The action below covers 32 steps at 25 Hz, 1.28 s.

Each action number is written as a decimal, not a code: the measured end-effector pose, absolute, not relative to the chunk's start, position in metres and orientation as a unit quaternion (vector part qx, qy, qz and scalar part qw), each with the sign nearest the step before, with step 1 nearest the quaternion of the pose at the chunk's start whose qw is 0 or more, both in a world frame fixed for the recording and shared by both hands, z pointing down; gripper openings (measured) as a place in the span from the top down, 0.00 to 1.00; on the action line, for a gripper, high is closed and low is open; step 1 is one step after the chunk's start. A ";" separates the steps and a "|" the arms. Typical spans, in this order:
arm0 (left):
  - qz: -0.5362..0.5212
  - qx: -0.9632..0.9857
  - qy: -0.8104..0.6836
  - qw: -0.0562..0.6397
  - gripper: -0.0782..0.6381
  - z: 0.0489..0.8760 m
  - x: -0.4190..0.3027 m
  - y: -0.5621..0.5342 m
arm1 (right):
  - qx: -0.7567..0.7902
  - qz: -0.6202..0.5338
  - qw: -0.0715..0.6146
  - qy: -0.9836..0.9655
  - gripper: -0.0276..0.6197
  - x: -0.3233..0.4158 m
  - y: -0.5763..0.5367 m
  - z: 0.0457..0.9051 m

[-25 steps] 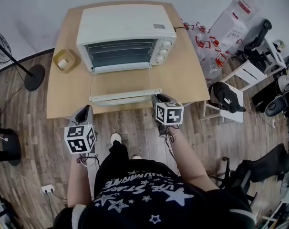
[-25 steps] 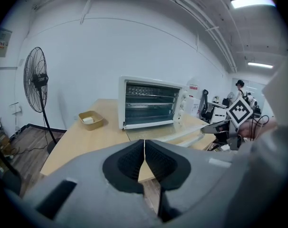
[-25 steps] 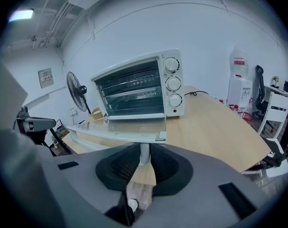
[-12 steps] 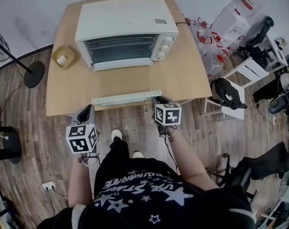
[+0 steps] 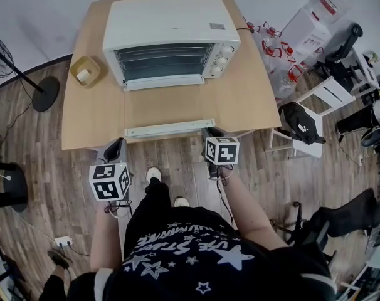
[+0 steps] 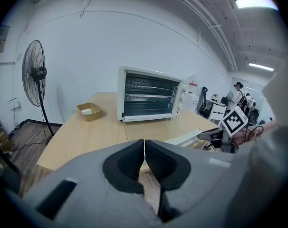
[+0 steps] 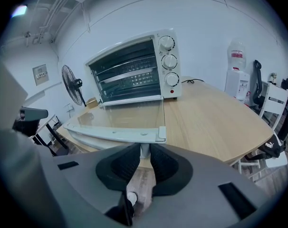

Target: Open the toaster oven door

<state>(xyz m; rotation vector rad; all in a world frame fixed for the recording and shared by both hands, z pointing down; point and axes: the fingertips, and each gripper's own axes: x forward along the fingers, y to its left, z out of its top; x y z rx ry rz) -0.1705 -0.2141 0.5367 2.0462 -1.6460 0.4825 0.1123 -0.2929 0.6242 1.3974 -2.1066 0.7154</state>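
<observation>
Light wooden table fills the middle of the head view, sitting on a wood-plank floor. A white box-shaped toaster oven stands at the table's far side with three knobs down its right front and its cavity and wire racks exposed. Its glass door is swung fully down and lies about level over the tabletop, with the free edge just inside the table's near edge, toward you. A black standing fan is on the floor left of the table. A white chair carrying a black bag stands off the table's right corner. A small tan square tray with something white in it sits on the table just left of the oven. Your right gripper is at the right end of the door's free edge: its jaws are clamped on the short white post of the long white handle bar, dark pads pressing it from both sides. Your left gripper is by the table's near edge, left of the door's left end, touching nothing; its jaws are closed together, pad on pad, with nothing between them. Both marker cubes show in the head view, in front of your torso.
</observation>
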 end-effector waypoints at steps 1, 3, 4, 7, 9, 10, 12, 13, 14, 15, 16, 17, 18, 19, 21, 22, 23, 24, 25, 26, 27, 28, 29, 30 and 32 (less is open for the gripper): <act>0.176 0.745 -0.599 0.234 0.86 0.538 -0.171 -0.213 | 0.515 0.264 0.255 -0.775 0.85 0.112 -0.293 0.625; 0.176 0.745 -0.599 0.235 0.86 0.539 -0.172 -0.211 | 0.517 0.265 0.255 -0.773 0.85 0.112 -0.293 0.627; 0.176 0.745 -0.599 0.236 0.86 0.539 -0.172 -0.210 | 0.517 0.265 0.255 -0.773 0.85 0.112 -0.293 0.628; 0.176 0.743 -0.601 0.237 0.86 0.540 -0.172 -0.204 | 0.519 0.266 0.257 -0.771 0.85 0.114 -0.292 0.632; 0.175 0.742 -0.602 0.238 0.86 0.541 -0.173 -0.202 | 0.520 0.265 0.256 -0.770 0.85 0.113 -0.293 0.633; 0.174 0.741 -0.603 0.238 0.86 0.541 -0.174 -0.201 | 0.521 0.263 0.255 -0.771 0.85 0.113 -0.294 0.633; 0.171 0.740 -0.605 0.239 0.86 0.539 -0.173 -0.199 | 0.522 0.260 0.254 -0.771 0.85 0.112 -0.294 0.632; 0.169 0.740 -0.605 0.238 0.86 0.538 -0.172 -0.197 | 0.522 0.258 0.254 -0.772 0.84 0.113 -0.293 0.631; 0.168 0.741 -0.605 0.237 0.86 0.537 -0.170 -0.196 | 0.523 0.257 0.255 -0.771 0.84 0.114 -0.292 0.630; 0.166 0.742 -0.606 0.235 0.86 0.535 -0.168 -0.194 | 0.524 0.257 0.255 -0.771 0.84 0.115 -0.290 0.628; 0.165 0.742 -0.606 0.233 0.86 0.534 -0.166 -0.192 | 0.525 0.259 0.254 -0.770 0.84 0.117 -0.288 0.626; 0.164 0.743 -0.607 0.231 0.86 0.532 -0.165 -0.189 | 0.526 0.262 0.250 -0.769 0.84 0.119 -0.286 0.623; 0.162 0.743 -0.608 0.229 0.86 0.530 -0.163 -0.187 | 0.527 0.266 0.243 -0.770 0.84 0.121 -0.284 0.620; 0.159 0.743 -0.608 0.228 0.86 0.528 -0.161 -0.184 | 0.528 0.268 0.236 -0.770 0.83 0.124 -0.281 0.616; 0.156 0.745 -0.609 0.223 0.86 0.523 -0.156 -0.178 | 0.530 0.263 0.227 -0.773 0.83 0.129 -0.276 0.604; 0.154 0.745 -0.610 0.220 0.86 0.521 -0.153 -0.174 | 0.531 0.259 0.223 -0.776 0.83 0.131 -0.273 0.598; 0.153 0.746 -0.611 0.218 0.86 0.519 -0.150 -0.170 | 0.530 0.254 0.219 -0.779 0.83 0.133 -0.270 0.591; 0.151 0.746 -0.612 0.215 0.86 0.516 -0.147 -0.165 | 0.530 0.249 0.213 -0.782 0.83 0.136 -0.267 0.584; 0.149 0.746 -0.613 0.212 0.86 0.513 -0.143 -0.160 | 0.529 0.245 0.207 -0.786 0.83 0.138 -0.264 0.578; 0.147 0.746 -0.614 0.210 0.86 0.511 -0.139 -0.155 | 0.528 0.240 0.201 -0.790 0.83 0.140 -0.261 0.570; 0.145 0.746 -0.615 0.208 0.86 0.509 -0.134 -0.148 | 0.526 0.235 0.195 -0.794 0.84 0.142 -0.257 0.563; 0.144 0.746 -0.616 0.206 0.86 0.507 -0.130 -0.141 | 0.523 0.231 0.191 -0.798 0.84 0.143 -0.252 0.557; 0.143 0.746 -0.618 0.205 0.86 0.505 -0.126 -0.133 | 0.521 0.227 0.187 -0.802 0.84 0.144 -0.246 0.551; 0.142 0.745 -0.619 0.204 0.86 0.504 -0.122 -0.126 | 0.518 0.223 0.183 -0.805 0.85 0.145 -0.241 0.546; 0.138 0.743 -0.623 0.203 0.86 0.501 -0.116 -0.111 | 0.512 0.221 0.175 -0.811 0.86 0.145 -0.229 0.540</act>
